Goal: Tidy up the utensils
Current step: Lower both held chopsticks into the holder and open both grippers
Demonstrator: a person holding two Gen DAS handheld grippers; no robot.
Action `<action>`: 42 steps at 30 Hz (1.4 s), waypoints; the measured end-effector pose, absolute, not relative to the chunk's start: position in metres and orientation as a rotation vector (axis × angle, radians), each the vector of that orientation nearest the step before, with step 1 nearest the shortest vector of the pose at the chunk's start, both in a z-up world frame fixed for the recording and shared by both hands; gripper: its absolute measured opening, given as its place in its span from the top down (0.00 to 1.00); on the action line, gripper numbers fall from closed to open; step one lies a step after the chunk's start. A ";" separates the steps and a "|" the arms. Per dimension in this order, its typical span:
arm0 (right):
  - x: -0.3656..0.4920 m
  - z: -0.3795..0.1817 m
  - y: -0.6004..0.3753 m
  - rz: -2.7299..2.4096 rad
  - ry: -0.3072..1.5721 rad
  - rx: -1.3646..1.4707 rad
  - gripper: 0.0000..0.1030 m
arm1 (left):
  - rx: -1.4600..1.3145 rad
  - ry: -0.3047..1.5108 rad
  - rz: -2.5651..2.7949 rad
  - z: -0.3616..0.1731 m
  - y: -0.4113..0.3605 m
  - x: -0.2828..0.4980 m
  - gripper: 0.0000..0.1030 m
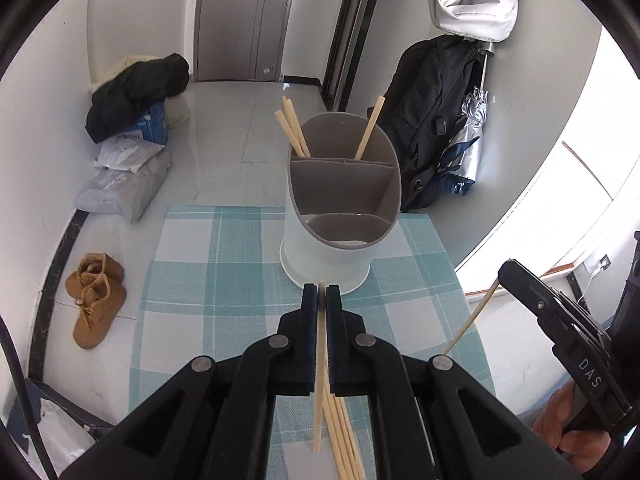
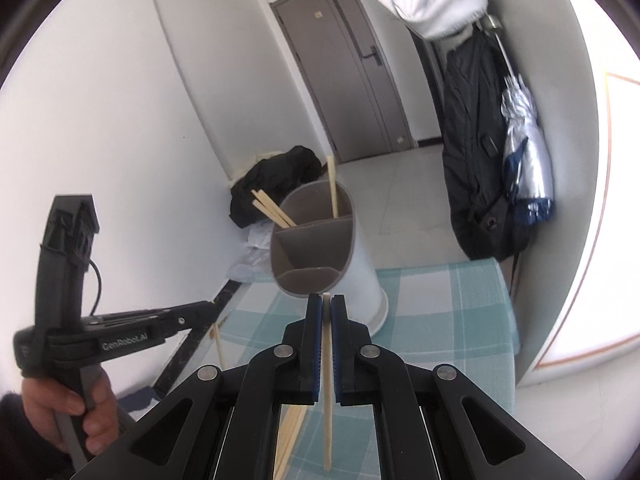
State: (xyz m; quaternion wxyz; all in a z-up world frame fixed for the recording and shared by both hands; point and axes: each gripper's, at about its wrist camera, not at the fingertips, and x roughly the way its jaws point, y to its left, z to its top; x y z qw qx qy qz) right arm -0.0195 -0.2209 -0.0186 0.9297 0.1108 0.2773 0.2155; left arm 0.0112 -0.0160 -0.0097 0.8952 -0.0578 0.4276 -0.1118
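A white utensil holder (image 1: 326, 248) with grey inner compartments stands on the checked cloth; it also shows in the right wrist view (image 2: 360, 276). Its far compartments hold three chopsticks (image 1: 294, 128). My left gripper (image 1: 321, 292) is shut on one chopstick (image 1: 319, 380), just in front of the holder's base. My right gripper (image 2: 326, 302) is shut on another chopstick (image 2: 328, 392), close to the holder's near rim. Several loose chopsticks (image 1: 344, 440) lie on the cloth beneath my grippers. The right gripper shows in the left wrist view (image 1: 500, 280), the left gripper in the right wrist view (image 2: 214, 310).
The small table has a teal checked cloth (image 1: 208, 264). On the floor are brown boots (image 1: 96, 300), grey parcels (image 1: 124, 188) and a black jacket (image 1: 136, 92). A dark coat (image 2: 476, 152) and a folded umbrella (image 2: 524, 160) hang at the right.
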 end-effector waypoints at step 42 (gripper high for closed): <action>-0.001 0.065 -0.201 0.403 0.443 0.071 0.97 | -0.131 0.804 -0.432 0.086 -0.011 0.039 1.00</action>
